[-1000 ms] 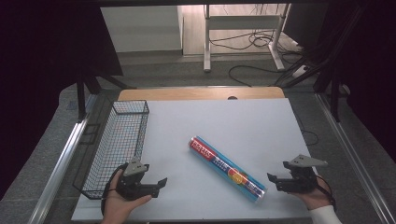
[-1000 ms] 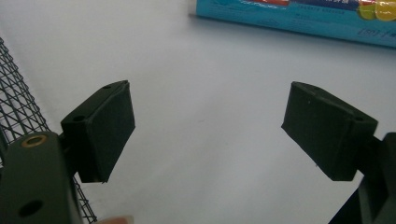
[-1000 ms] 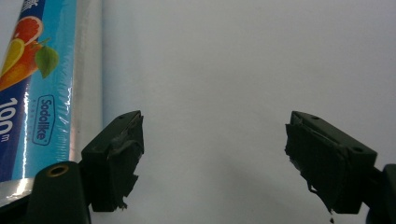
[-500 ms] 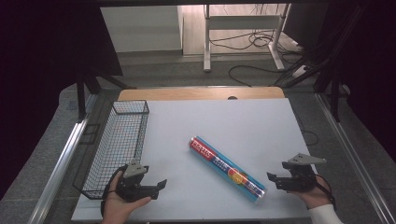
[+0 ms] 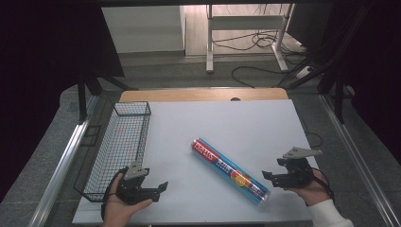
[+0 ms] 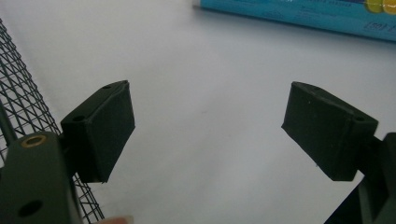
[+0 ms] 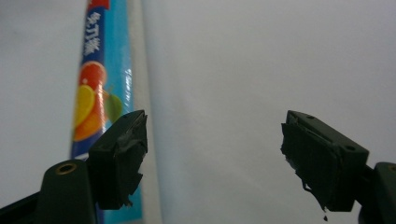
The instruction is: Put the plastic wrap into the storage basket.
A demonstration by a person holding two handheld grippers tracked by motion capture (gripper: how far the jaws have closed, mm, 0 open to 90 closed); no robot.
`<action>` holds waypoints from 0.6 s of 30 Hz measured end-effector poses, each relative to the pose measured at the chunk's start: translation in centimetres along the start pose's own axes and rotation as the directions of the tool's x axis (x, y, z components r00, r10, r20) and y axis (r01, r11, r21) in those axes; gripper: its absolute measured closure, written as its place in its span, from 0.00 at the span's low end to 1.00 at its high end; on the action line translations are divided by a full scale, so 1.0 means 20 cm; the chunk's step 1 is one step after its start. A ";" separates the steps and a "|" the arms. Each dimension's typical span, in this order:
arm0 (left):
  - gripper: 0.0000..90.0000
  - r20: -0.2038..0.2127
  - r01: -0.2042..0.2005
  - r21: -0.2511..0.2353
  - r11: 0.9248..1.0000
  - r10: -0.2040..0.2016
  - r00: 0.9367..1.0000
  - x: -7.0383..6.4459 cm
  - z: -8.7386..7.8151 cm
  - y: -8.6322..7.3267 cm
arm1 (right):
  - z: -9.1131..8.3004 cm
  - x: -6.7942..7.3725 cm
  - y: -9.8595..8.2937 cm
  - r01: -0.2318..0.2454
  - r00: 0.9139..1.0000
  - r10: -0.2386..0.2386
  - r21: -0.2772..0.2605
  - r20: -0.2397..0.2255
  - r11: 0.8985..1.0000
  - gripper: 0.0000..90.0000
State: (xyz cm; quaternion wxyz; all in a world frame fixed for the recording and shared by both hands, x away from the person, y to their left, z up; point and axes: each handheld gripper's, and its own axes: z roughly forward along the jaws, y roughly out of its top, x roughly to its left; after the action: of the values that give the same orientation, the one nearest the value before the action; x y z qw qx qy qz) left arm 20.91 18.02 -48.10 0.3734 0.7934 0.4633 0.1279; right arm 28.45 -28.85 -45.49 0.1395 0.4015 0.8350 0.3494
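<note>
Lying diagonally across the white table in the high view, the blue roll box runs from centre frame down toward lower right; its lower end sits near the right gripper, which is held low at lower right, jaws apart and empty, pointing toward frame left; the left gripper rests at lower left, jaws apart and empty, well apart from the box; a wire basket stands along the table's left edge, just beside the left gripper.

Left gripper view: the left gripper has both black jaws spread wide with bare table between them; the blue roll box crosses the upper right of the frame, beyond the jaws and not touching them; the wire basket mesh fills the left edge.

Right gripper view: the right gripper stands wide open, holding nothing; the blue roll box, printed with fruit, runs up the left of the frame, passing behind the left-hand jaw, outside the gap.
</note>
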 end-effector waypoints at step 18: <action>0.18 0.010 -0.010 0.009 1.000 0.010 1.000 -0.01 0.01 -0.01 | 0.16 0.20 0.26 0.076 0.995 -0.069 0.103 -0.074 0.992 0.20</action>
State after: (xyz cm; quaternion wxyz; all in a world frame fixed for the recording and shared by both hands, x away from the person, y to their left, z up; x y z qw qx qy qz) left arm 20.80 17.83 -48.37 0.3714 0.7981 0.4581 0.1236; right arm 30.56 -22.08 -43.87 0.1015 0.3652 0.8707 0.3133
